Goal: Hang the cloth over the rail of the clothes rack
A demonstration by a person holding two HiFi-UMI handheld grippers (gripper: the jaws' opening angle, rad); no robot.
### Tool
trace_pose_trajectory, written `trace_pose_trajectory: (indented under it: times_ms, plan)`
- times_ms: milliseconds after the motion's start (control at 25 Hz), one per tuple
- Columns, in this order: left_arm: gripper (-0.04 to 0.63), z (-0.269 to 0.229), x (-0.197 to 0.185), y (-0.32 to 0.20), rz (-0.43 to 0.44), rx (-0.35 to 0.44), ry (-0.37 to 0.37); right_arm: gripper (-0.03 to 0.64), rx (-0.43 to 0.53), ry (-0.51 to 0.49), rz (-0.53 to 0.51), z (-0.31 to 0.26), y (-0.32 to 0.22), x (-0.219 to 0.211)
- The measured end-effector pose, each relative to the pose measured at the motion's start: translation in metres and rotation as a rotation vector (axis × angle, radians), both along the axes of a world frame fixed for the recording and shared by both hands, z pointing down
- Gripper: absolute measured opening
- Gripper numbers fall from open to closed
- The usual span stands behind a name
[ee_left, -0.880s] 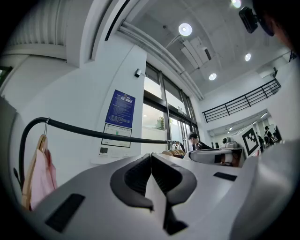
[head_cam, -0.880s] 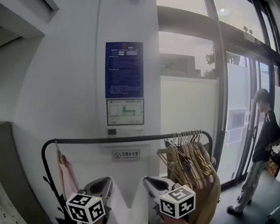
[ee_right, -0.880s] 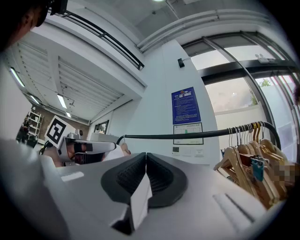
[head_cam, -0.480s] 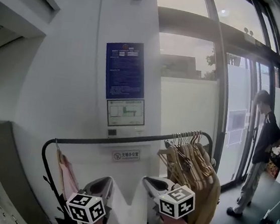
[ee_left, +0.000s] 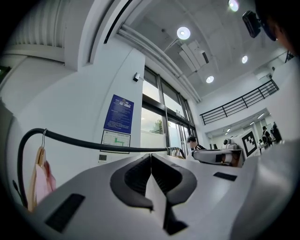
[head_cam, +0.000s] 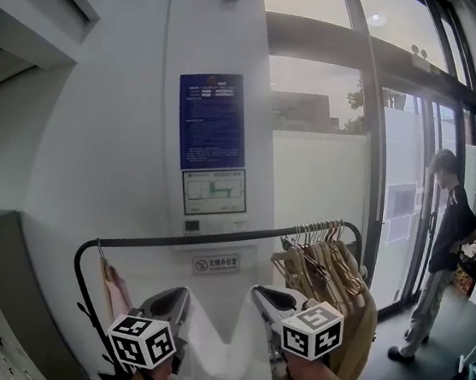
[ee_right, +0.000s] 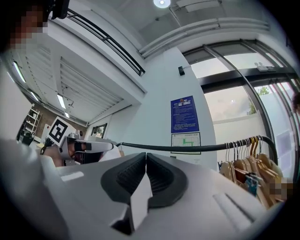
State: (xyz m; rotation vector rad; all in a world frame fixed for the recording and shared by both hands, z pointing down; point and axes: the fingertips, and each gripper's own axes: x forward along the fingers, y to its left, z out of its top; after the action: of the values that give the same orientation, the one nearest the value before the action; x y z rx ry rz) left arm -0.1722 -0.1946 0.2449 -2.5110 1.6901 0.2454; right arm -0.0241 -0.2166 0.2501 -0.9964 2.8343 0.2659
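Location: reading as the entrance lobby of an office or public building. Tall glass doors [head_cam: 400, 205] are letting in daylight. A blue notice [head_cam: 211, 121] is hanging on a white pillar [head_cam: 213, 44]. A balcony railing [ee_left: 241, 104] is running overhead under round ceiling lights [ee_left: 183, 33]. A person [head_cam: 446, 245] is standing by the doors, near a black clothes rack [head_cam: 214, 240] carrying wooden hangers [head_cam: 320, 255].

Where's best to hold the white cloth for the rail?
Its top edge, at two spread points, as now: the left tool and right tool each pinch the white fabric cloth from the near side, so it hangs open between them, below the black metal rail.
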Motion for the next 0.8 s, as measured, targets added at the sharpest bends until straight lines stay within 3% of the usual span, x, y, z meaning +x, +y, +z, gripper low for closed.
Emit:
trace_pose_trajectory:
  times_ms: [160, 480, 640, 800]
  plan:
    - [0.009, -0.045, -0.015, -0.002, 0.008, 0.047, -0.022, 0.009, 0.050, 0.019, 0.047, -0.040, -0.006, 0.003]
    - [0.009, -0.152, -0.074, -0.003, -0.019, 0.184, -0.054, 0.009, 0.226, 0.075, 0.246, -0.140, -0.021, 0.017]
    - [0.009, -0.203, -0.108, -0.007, -0.068, 0.240, -0.074, 0.009, 0.250, 0.078, 0.293, -0.189, -0.039, 0.028]
    - [0.009, -0.239, -0.144, -0.033, -0.133, 0.269, -0.088, 0.009, 0.227, 0.100, 0.269, -0.225, -0.086, 0.025]
